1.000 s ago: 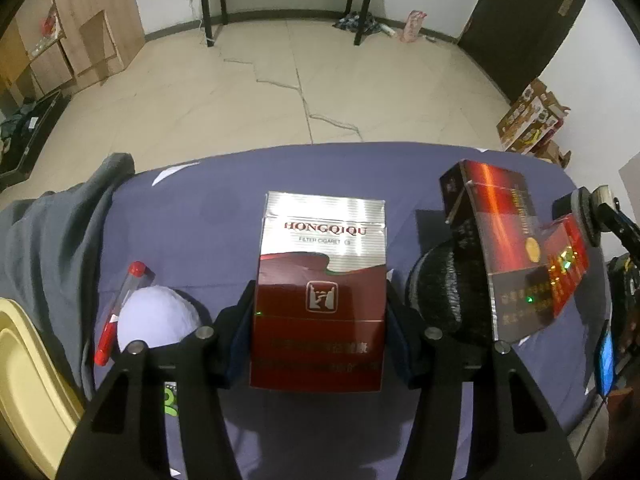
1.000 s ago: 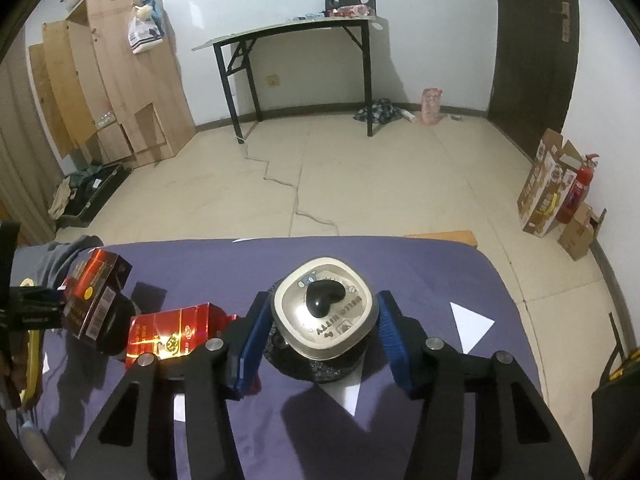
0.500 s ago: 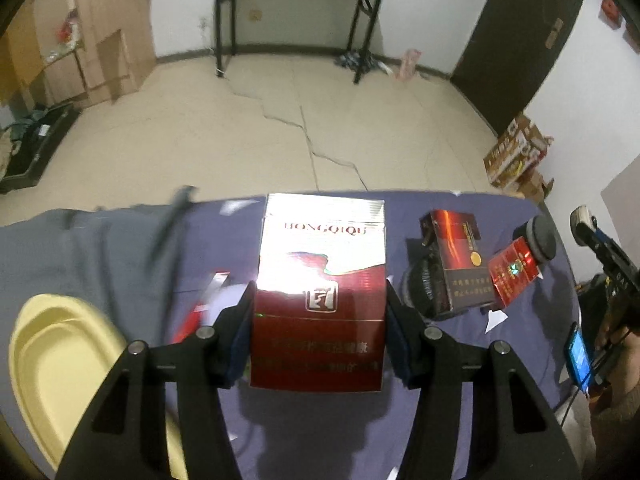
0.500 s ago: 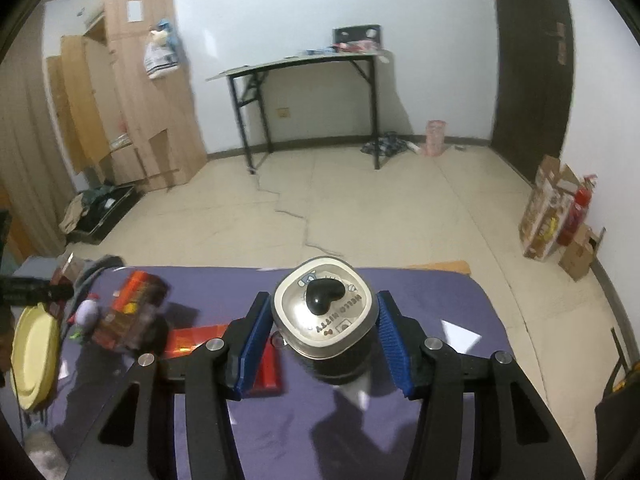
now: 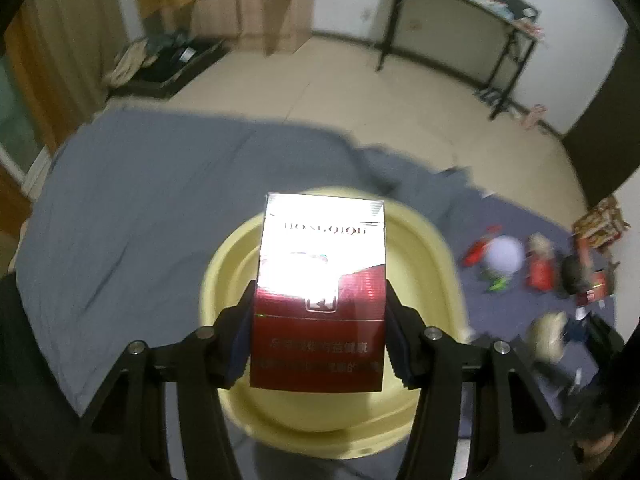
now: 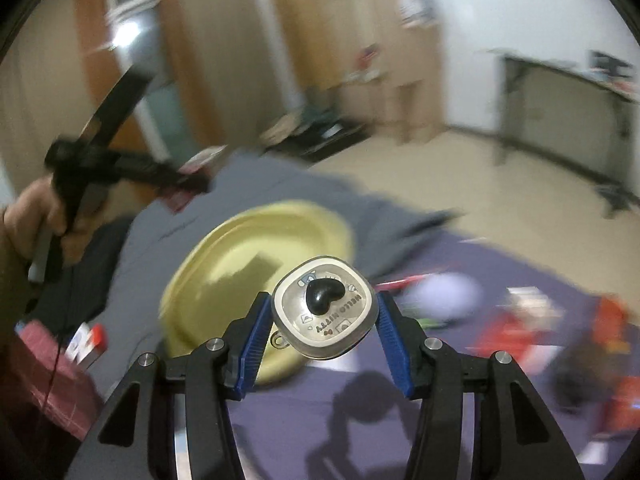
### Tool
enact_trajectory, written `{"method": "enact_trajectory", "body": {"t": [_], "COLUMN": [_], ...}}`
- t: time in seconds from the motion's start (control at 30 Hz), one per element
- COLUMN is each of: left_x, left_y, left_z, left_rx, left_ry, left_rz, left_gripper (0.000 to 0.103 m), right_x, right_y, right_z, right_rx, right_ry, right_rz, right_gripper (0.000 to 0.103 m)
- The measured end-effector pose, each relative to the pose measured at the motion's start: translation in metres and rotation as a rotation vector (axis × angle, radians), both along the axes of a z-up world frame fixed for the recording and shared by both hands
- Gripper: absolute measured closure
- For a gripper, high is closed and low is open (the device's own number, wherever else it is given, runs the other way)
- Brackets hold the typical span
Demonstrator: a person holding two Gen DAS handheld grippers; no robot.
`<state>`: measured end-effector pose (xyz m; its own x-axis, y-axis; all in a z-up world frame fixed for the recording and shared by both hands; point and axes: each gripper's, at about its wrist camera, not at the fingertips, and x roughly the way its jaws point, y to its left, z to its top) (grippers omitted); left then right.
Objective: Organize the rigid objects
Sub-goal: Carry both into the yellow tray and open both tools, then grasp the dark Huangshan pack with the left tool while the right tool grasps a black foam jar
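Note:
My left gripper (image 5: 320,336) is shut on a red and silver cigarette pack (image 5: 320,300), held upright above a pale yellow basin (image 5: 436,280) on the purple-grey cloth. My right gripper (image 6: 322,328) is shut on a small jar with a cream lid and a black heart knob (image 6: 324,308). In the right wrist view the jar hangs just right of the yellow basin (image 6: 240,264), above the cloth. The left gripper with its pack (image 6: 184,184) shows blurred at the upper left there, held by a hand (image 6: 36,212).
Right of the basin lie a white ball (image 5: 504,254), red boxes (image 5: 540,272) and a dark round thing (image 5: 572,276), all blurred. A grey garment (image 5: 160,200) covers the cloth behind the basin. A folding table (image 5: 460,32) stands at the far wall.
Both grippers have swung left with their loads, from the cluster of boxes to the yellow basin. The pack now hangs over the basin and the jar beside it.

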<state>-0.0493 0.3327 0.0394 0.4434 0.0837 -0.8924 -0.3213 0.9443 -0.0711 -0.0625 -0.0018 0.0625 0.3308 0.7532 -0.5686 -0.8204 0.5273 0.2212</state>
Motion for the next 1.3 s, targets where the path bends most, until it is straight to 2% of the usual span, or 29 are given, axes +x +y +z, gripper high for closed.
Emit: {"method": "enact_trajectory", "body": {"t": [0.13,0.2,0.33,0.43,0.5,0.7,0.73,0.77,0.8,0.83,0.87,0.93,1.0,1.1,1.13,1.17,1.3], "left_x": [0.003,0.008,0.024,0.030,0.030,0.034,0.032,0.031,0.018,0.017,0.018,0.026,0.040,0.062,0.070,0.078,0.109], "left_y": [0.016,0.021,0.024,0.026,0.023,0.029,0.030,0.029,0.023,0.018,0.012,-0.014,-0.041,-0.097,-0.119,-0.138,-0.230], "left_z": [-0.059,-0.083,-0.112,-0.124,-0.128,-0.118,-0.111,-0.099,-0.091,-0.076,-0.065,-0.041,-0.027,-0.017,-0.018,-0.022,-0.039], "left_rx": [-0.052,-0.087,-0.059,-0.079,-0.055,-0.043,-0.048,-0.058,-0.058,-0.060,-0.059,-0.052,-0.067,-0.107,-0.121,-0.132,-0.186], "left_ry": [0.029,0.056,0.112,0.129,0.123,0.122,0.102,0.073,0.055,0.018,-0.008,-0.058,-0.071,-0.081,-0.071,-0.055,0.027], "left_rz": [-0.023,0.011,0.001,-0.001,-0.018,-0.021,-0.015,-0.013,-0.014,-0.023,-0.037,-0.099,-0.159,-0.265,-0.302,-0.337,-0.442], "left_gripper": [0.045,0.045,0.045,0.045,0.045,0.045,0.043,0.032,0.023,0.006,0.000,0.000,0.000,0.000,0.000,0.000,0.000], "right_x": [-0.035,-0.050,-0.058,-0.066,-0.059,-0.064,-0.064,-0.058,-0.055,-0.047,-0.042,-0.030,-0.011,0.020,0.027,0.041,0.071], "right_y": [0.089,0.128,0.178,0.204,0.217,0.233,0.231,0.222,0.216,0.211,0.199,0.168,0.120,0.029,0.006,-0.036,-0.167], "right_z": [-0.038,-0.057,-0.078,-0.084,-0.095,-0.102,-0.102,-0.100,-0.098,-0.097,-0.089,-0.067,-0.044,-0.024,-0.022,-0.022,-0.031], "right_rx": [-0.131,-0.218,-0.316,-0.357,-0.384,-0.366,-0.362,-0.355,-0.340,-0.313,-0.268,-0.181,-0.102,-0.037,-0.035,-0.050,-0.096], "right_ry": [0.008,-0.011,-0.039,-0.032,-0.015,-0.023,-0.016,-0.003,0.002,0.010,0.018,0.030,0.044,0.039,0.038,0.035,0.035], "right_rz": [0.146,0.198,0.227,0.209,0.205,0.201,0.200,0.191,0.179,0.167,0.141,0.064,-0.056,-0.296,-0.361,-0.468,-0.750], "right_gripper": [0.052,0.052,0.052,0.052,0.052,0.051,0.048,0.041,0.022,0.007,0.004,0.001,0.000,0.000,0.000,0.000,0.000]}}
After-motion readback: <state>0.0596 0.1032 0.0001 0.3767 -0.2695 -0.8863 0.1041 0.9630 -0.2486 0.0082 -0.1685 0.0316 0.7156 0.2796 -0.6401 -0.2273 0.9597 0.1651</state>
